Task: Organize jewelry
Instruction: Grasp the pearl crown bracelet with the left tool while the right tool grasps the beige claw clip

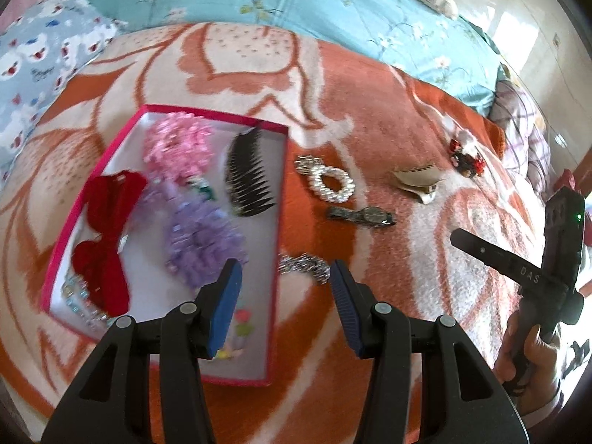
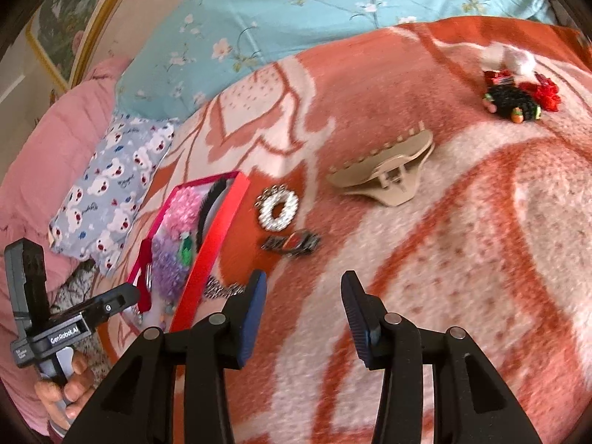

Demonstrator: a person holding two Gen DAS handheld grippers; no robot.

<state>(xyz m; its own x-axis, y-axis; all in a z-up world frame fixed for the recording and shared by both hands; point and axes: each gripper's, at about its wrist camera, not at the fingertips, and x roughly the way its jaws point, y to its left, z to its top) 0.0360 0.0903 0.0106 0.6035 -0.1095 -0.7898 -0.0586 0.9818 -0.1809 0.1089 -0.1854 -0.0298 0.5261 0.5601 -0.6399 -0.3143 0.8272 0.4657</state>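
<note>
step: next loose piece | left gripper (image 1: 285, 277) and right gripper (image 2: 303, 296) both part-open, empty | you close on the silver chain (image 1: 305, 264), lift it over the box (image 1: 275, 199) wall

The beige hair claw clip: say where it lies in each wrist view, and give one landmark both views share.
Left wrist view: beige hair claw clip lies right of centre on the blanket, right of the pearl bracelet.
Right wrist view: the clip lies above centre, up and right of the bracelet.
Shared landmark: the wristwatch, just below the bracelet in both.
</note>
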